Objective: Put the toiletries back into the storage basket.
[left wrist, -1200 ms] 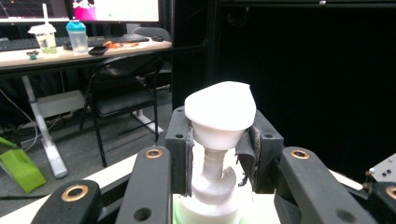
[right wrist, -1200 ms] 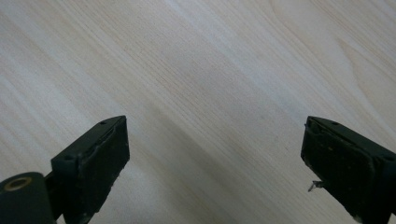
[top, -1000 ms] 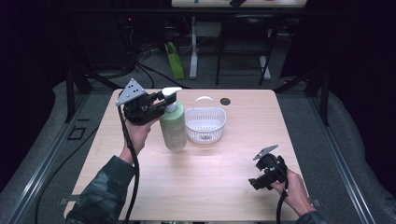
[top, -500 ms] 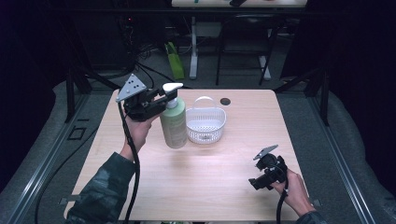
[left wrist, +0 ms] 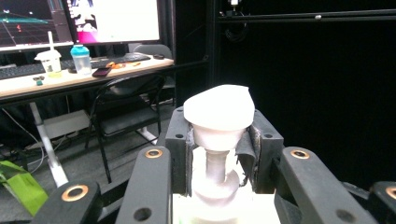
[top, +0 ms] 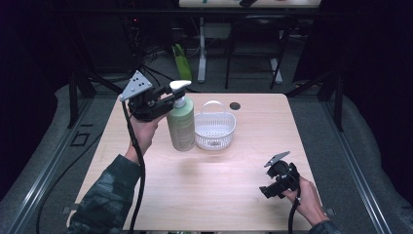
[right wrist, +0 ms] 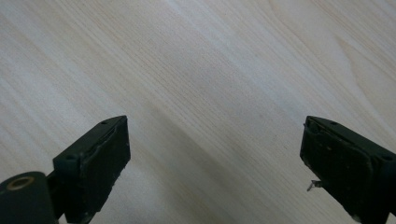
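One green pump bottle (top: 181, 127), upright at table (top: 204, 185) centre-left, just beside one white basket (top: 215, 130); its pump neck is clamped by the raised left gripper (left wrist: 218, 154). Right gripper (right wrist: 215, 163) is held low near the table's right front, jaws spread wide

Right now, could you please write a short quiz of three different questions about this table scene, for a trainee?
1. True or false: the left hand-held gripper is closed on the neck of the pale green plastic pump bottle, under its white pump head.
2. Which object stands directly beside the bottle? A) the white plastic slotted basket with a handle B) a metal bowl C) a red mug
3. Fill in: the jaws of the right hand-held gripper are ____, over bare light wooden table.

Key: 1 true; 2 A; 3 open.
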Demonstrator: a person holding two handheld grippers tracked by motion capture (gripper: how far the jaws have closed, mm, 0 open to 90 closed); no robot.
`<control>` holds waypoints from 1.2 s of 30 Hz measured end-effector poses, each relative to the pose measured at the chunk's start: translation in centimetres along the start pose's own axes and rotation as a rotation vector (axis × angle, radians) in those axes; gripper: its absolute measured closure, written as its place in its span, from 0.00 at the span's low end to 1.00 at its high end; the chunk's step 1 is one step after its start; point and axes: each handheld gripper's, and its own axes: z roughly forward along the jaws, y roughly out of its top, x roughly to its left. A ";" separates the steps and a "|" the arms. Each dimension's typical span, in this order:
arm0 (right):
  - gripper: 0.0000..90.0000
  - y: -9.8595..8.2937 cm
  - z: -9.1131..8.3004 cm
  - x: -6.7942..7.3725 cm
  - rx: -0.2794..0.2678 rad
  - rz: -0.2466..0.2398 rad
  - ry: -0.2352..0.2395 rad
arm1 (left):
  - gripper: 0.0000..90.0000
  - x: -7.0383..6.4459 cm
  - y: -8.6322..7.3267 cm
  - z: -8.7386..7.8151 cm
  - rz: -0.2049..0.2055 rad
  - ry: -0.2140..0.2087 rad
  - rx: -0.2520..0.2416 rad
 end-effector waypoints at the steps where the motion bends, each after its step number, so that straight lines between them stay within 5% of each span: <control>1: 0.09 0.0 0.0 0.0 0.000 0.000 0.000 | 0.74 0.0 0.1 0.0 0.001 0.000 -0.002; 36: 0.10 0.0 0.1 0.1 0.006 0.000 0.003 | 0.74 -0.1 4.5 1.7 0.051 -0.014 -0.043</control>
